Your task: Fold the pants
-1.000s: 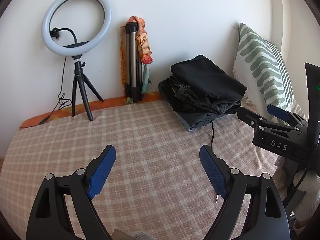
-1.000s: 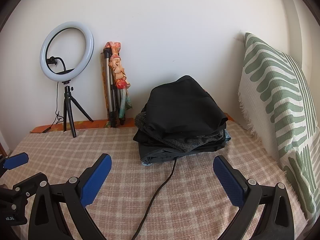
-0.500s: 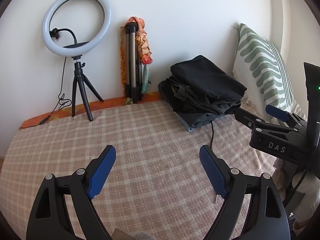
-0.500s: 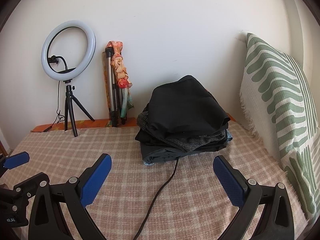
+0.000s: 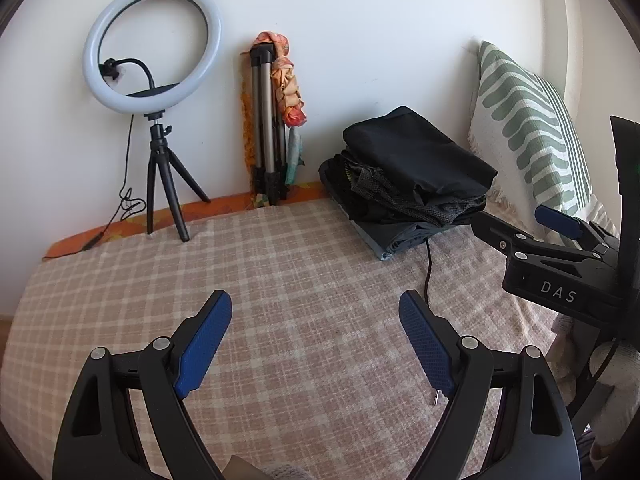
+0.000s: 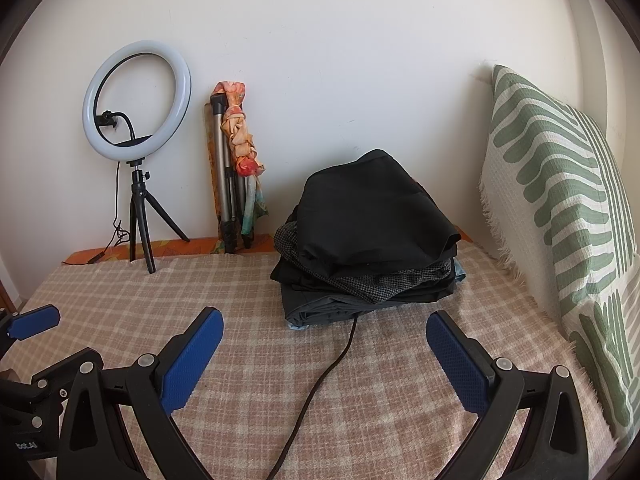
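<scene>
Nearest in, both grippers are hovering over the checked blanket [image 5: 304, 280] with nothing between their fingers: the left gripper [image 5: 316, 340] is standing with its blue pads spread wide, and the right gripper [image 6: 324, 360] is gaping just as wide. A black cable [image 6: 320, 380] is running across the blanket between the right gripper's fingers and on toward the stack beyond them.

Ahead of the right fingertips, and ahead and to the right of the left ones, the pile of dark folded pants [image 6: 368, 240] is sitting near the wall, out of reach of either gripper for now. Right of the right fingers a green-patterned pillow [image 6: 560, 200] is leaning; far ahead on the left a ring light [image 5: 152, 48] on its tripod and a folded tripod [image 5: 264, 128] wrapped in cloth are standing against the wall.

The risk I am judging from here: reaching in for one pair could snag the cable, since it is disappearing under the stack, and a tug would be dragging the pile askew. The layers are also lying loose and uneven, so a pinch may be catching two garments at once.

Readable writing: "DAS" on the right gripper's body in the left view; a small white mark on the left gripper in the right view is too cropped to read
</scene>
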The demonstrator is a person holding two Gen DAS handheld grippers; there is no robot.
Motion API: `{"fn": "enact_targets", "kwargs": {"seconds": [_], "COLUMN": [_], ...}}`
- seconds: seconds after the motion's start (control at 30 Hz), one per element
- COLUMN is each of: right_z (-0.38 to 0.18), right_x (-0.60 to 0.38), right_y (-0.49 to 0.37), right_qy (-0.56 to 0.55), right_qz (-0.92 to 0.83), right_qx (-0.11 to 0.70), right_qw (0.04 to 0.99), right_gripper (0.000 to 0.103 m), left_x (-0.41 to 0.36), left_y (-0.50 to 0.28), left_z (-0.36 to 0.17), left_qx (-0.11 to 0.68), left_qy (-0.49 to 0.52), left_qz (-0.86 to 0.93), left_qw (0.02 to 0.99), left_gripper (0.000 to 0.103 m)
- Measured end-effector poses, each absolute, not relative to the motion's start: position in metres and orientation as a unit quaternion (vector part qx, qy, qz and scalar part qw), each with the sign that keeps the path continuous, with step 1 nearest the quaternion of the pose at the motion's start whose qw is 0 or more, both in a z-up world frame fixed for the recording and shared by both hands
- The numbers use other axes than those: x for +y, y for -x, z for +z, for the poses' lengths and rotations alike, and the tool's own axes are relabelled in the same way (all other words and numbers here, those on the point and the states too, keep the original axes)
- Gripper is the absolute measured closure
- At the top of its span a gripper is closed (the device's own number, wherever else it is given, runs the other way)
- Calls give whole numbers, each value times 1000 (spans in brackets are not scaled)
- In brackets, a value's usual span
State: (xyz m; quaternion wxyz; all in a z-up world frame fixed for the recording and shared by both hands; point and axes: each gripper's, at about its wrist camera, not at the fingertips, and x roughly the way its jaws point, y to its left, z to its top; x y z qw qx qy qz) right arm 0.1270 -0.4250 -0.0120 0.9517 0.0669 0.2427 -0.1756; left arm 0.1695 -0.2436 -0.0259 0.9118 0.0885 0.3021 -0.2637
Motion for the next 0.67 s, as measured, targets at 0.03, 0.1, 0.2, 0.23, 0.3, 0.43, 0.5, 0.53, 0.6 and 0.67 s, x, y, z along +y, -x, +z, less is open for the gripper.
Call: {"fn": "enact_targets", "kwargs": {"seconds": [0.03, 0.1, 0.2, 0.23, 0.3, 0.43, 0.5, 0.53, 0.6, 0.67], "right_z": [-12, -12, -12, -13, -13, -14, -14, -15, -15, -16], "right_x": [-425, -425, -425, -424, -424, -424, -424, -425, -426, -427], "right_y": [-127, -127, -127, -127, -127, -127, -128, -128, -129, -129], "right_qy": [-67, -66, -67, -67, -67, -67, -68, -67, -67, -66], "right_qz": [-175, -175, -176, -176, -174, -172, -171, -171, -170, -170], "right_qx": [243, 243, 243, 243, 244, 244, 245, 245, 246, 248], "right_qw": [952, 952, 952, 952, 952, 952, 952, 952, 952, 951], "right_gripper": [0, 0, 0, 0, 0, 0, 0, 0, 0, 0], "left_x": [-243, -242, -242, -242, -241, -241, -242, -242, -243, -242], "left_y": [-170, -171, -171, -171, -170, -168, -167, -166, -166, -167], "left_z": [-26, -26, -26, -26, -26, -26, -26, -26, -26, -26], "left_qx": [302, 302, 299, 299, 299, 292, 290, 291, 291, 292], "left_qy": [-88, -87, -90, -90, -88, -89, -91, -91, -92, -92], "left_qz": [-262, -261, -251, -250, -250, -251, -254, -255, -250, -247], "left_qw": [912, 913, 916, 917, 917, 918, 918, 917, 919, 919], "left_gripper": [17, 17, 17, 17, 17, 17, 17, 17, 17, 17]}}
